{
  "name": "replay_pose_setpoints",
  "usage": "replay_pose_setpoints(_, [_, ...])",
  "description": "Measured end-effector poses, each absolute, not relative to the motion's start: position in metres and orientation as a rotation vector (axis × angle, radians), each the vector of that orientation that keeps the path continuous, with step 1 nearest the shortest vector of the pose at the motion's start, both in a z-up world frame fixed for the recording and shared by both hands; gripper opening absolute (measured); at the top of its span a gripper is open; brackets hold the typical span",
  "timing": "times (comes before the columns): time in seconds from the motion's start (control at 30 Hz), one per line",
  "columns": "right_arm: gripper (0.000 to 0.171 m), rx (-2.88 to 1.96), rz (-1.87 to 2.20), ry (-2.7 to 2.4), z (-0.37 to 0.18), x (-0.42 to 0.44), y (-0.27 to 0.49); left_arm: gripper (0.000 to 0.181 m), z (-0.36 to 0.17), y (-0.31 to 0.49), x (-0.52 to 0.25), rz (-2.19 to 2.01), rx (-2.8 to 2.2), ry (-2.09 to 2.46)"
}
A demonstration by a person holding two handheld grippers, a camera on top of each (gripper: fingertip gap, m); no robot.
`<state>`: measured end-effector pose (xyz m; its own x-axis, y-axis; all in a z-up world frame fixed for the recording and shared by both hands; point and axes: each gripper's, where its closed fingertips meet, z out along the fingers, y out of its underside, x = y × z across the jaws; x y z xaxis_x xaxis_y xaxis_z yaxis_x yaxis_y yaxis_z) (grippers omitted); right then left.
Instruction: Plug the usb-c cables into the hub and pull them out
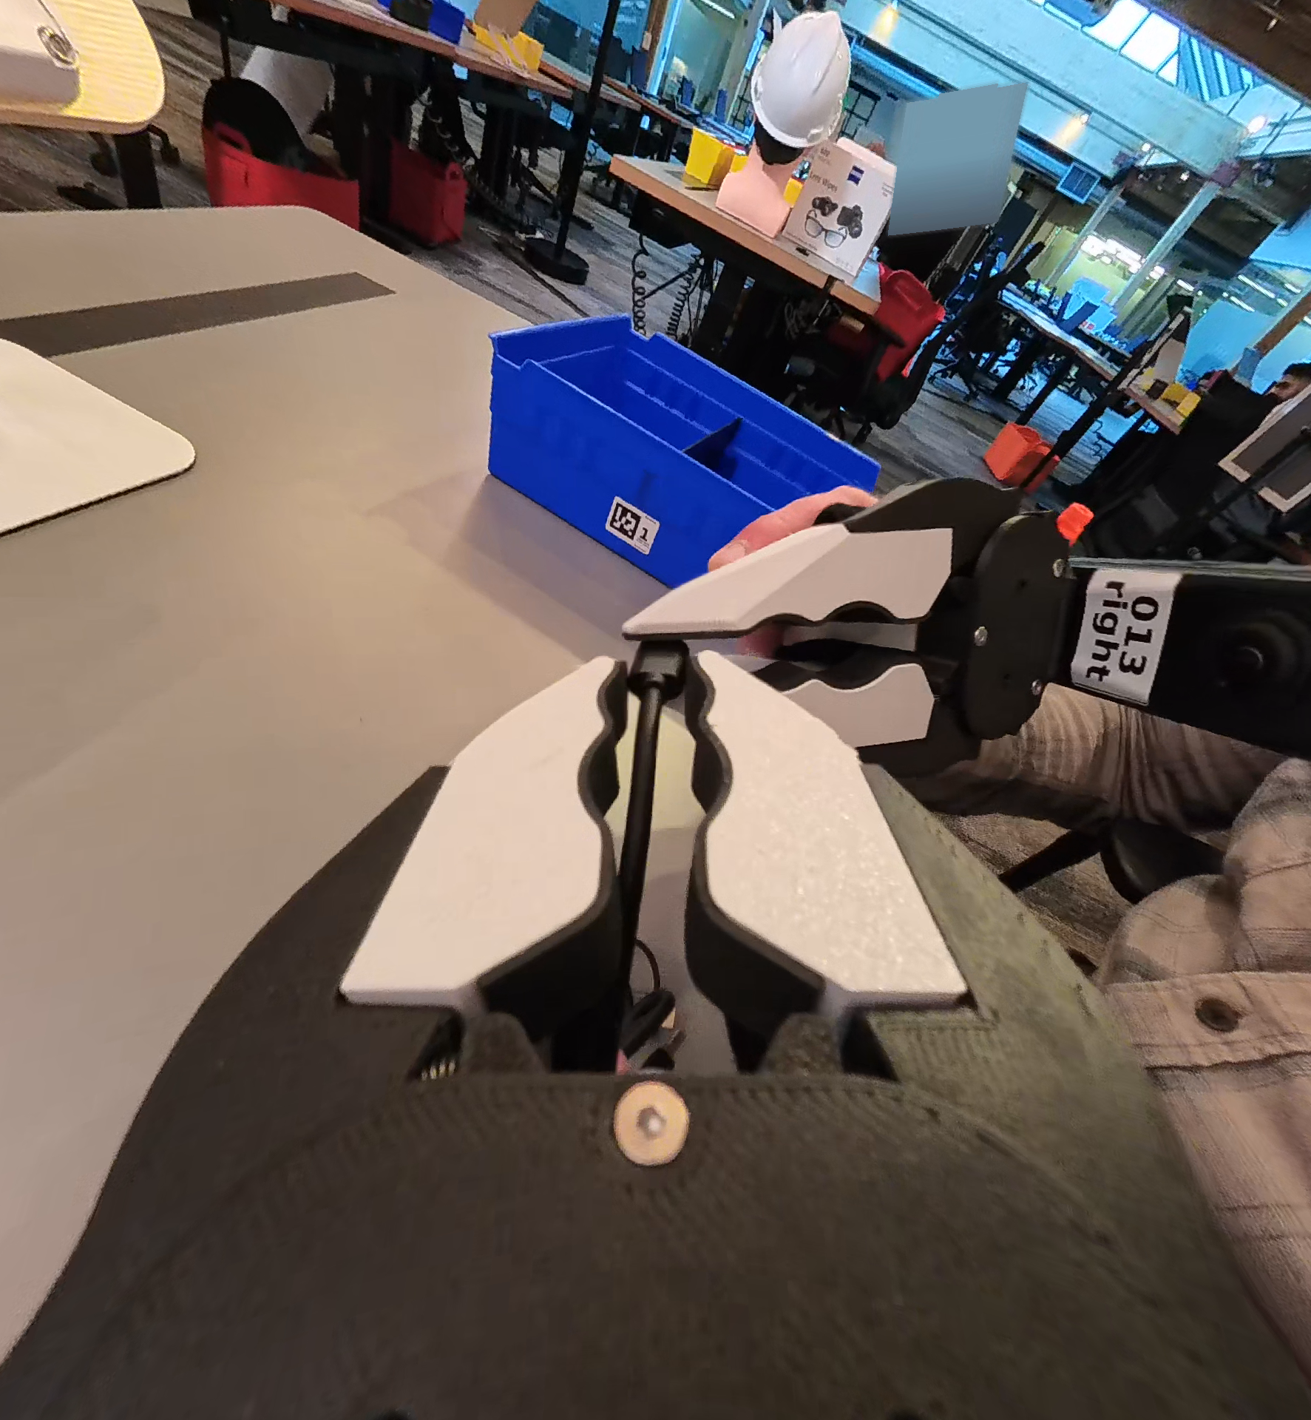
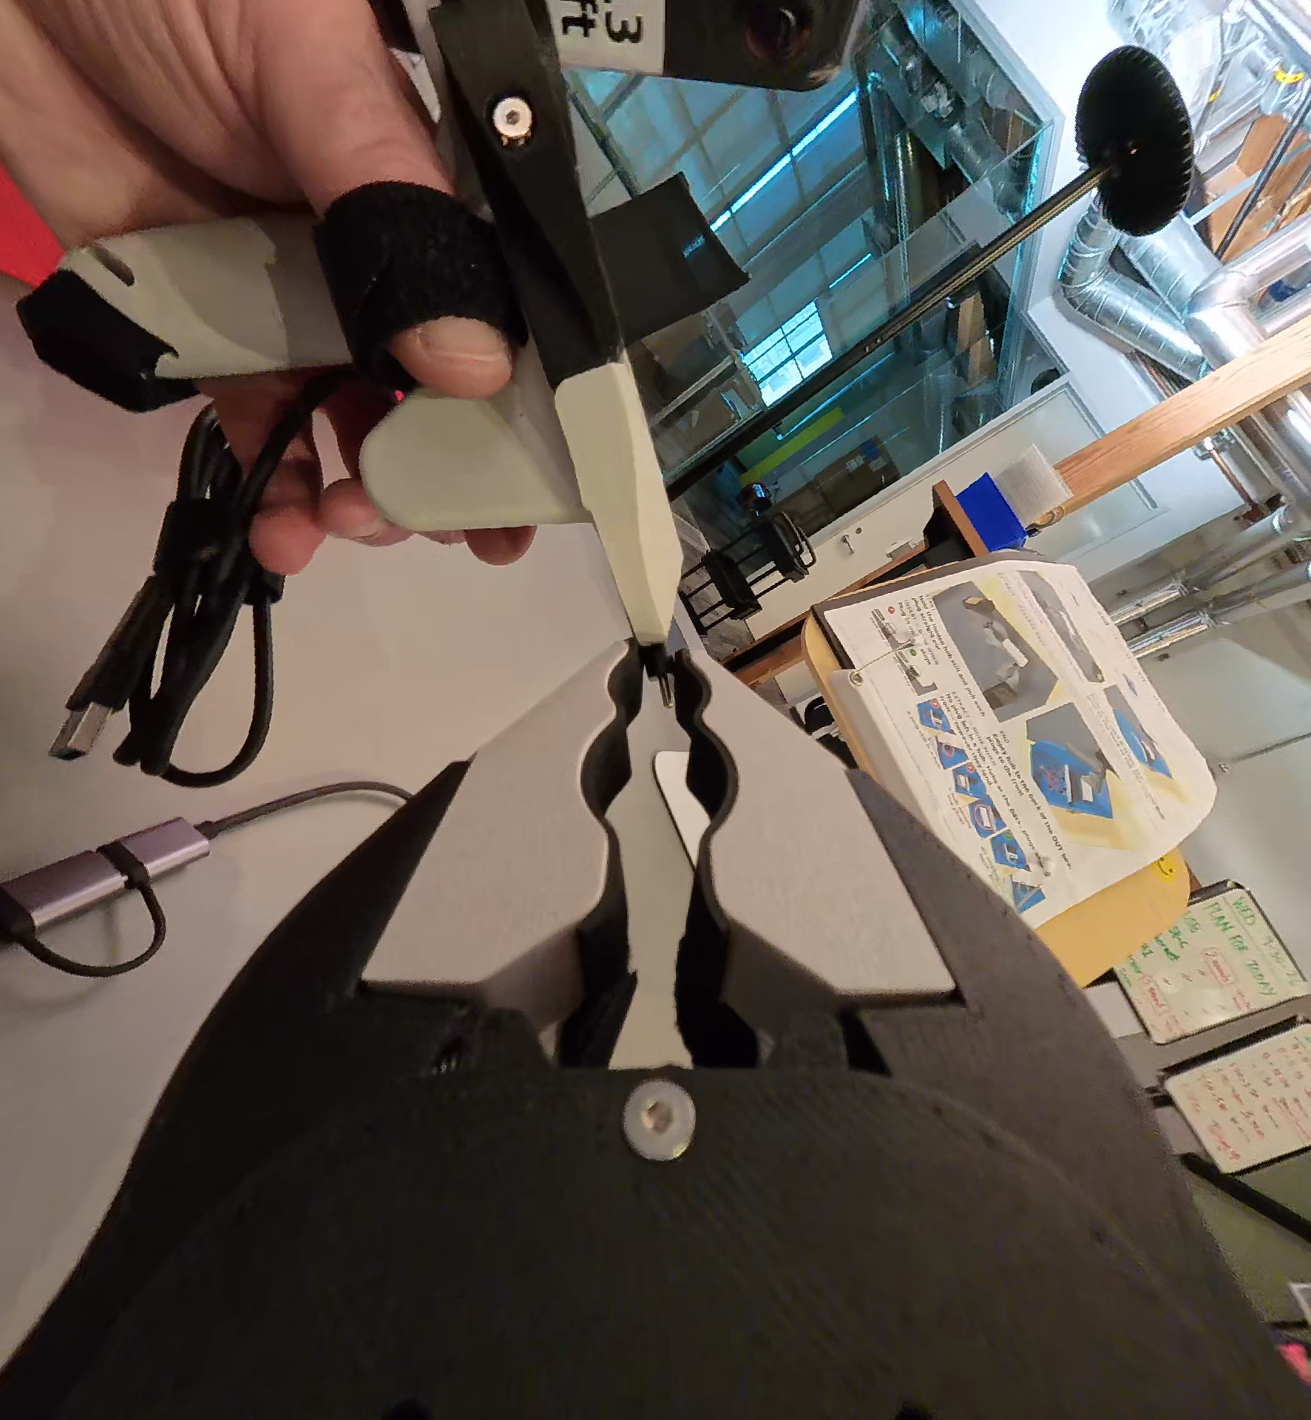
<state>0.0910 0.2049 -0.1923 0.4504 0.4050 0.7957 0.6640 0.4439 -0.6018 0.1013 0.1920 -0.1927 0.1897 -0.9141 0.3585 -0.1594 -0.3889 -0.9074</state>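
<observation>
Black cable: you have it pinched at its plug (image 1: pixel 658 667) in the left tongs (image 1: pixel 656 676), the cord running back along the tongs' own axis toward your hand, where the rest hangs as a tied bundle (image 2: pixel 191 584).
Left tongs: pressed in on the plug body, so the metal tip pokes out just past the fingertips.
Right tongs: the right tongs (image 2: pixel 660 676) meet the left ones nearly at a right angle and are closed to a narrow gap around that same tip (image 2: pixel 664 691); you cannot tell from either view whether they truly pinch it or only touch.
Key relation: the two pairs are tip to tip, so the plug sits between both hands, well above the surface.
Hub: only its grey plug end (image 2: pixel 99 876) and cord show, lying flat on the pale surface (image 2: pixel 406 691) down on the left of the right view, well apart from the held plug. Its long axis runs left to right there.
Next move, judged: you likely need to free one pair and swing the plug down toward the hub.
Room: bare surface around the hub; the blue bin (image 1: pixel 637 430) stands farther off near the far edge, out of the path.
</observation>
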Motion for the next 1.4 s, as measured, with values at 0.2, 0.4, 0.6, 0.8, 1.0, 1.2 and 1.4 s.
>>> replay_pose_setpoints(0.2, [0.006,-1.189,-0.190,-1.111,-0.190,0.093,0.206,0.013,-0.190,0.193,0.103,-1.253,-1.677,0.974])
replay_pose_setpoints(0.4, [0.006,-1.192,-0.163,-1.117,-0.190,0.092,0.205,0.012,-0.190,0.193,0.103,-1.212,-1.647,0.979])
replay_pose_setpoints(0.6, [0.011,-1.199,-0.193,-1.176,-0.190,0.102,0.207,0.012,-0.191,0.200,0.094,-1.139,-1.653,0.999])
replay_pose_setpoints(0.8, [0.019,-1.447,-0.124,-1.138,-0.205,0.156,0.219,0.012,-0.192,0.211,0.077,-1.018,-1.669,1.044])
replay_pose_setpoints(1.0, [0.025,-1.938,0.005,-1.196,-0.279,0.202,0.220,0.012,-0.201,0.209,0.072,-0.950,-1.696,1.104])
replay_pose_setpoints(1.2, [0.015,-2.244,0.125,-1.165,-0.336,0.216,0.212,0.012,-0.206,0.204,0.070,-0.934,-1.699,1.113])
replay_pose_setpoints(1.4, [0.007,-2.329,-0.018,-1.219,-0.361,0.227,0.218,0.012,-0.208,0.202,0.067,-0.927,-1.703,1.111])
